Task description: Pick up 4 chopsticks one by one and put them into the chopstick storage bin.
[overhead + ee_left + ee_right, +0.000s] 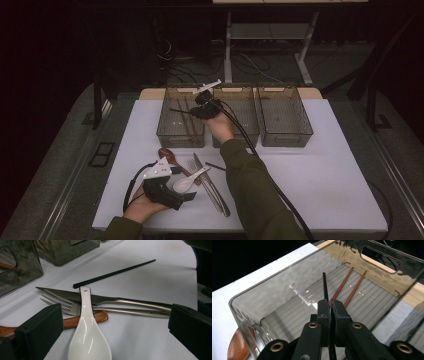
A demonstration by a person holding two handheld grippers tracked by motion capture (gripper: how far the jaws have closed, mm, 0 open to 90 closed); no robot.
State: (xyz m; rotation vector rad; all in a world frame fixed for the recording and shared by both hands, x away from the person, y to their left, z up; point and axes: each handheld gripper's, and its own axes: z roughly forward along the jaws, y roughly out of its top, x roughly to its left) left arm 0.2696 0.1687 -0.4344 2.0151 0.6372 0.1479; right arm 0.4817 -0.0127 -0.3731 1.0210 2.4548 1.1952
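Note:
My right gripper (204, 102) (331, 305) is shut on a black chopstick (182, 111) (325, 287), holding it over the left clear bin (165, 131) (274, 297). Two brown chopsticks (186, 120) (355, 288) lie on that bin's floor. My left gripper (187, 196) (115, 315) is open low over the table's near left, its jaws either side of a white ceramic spoon (187, 182) (88, 340). The spoon rests across a wooden spoon (167, 156) (75, 321), a fork (200, 172) (67, 306) and a steel knife (212, 187) (112, 300). A second black chopstick (215, 166) (115, 273) lies just beyond them.
A middle bin (240, 90) and a right bin (300, 120) stand beside the left one along the back of the white table (325, 180). The right forearm reaches diagonally across the table's centre, its cable trailing to the front right.

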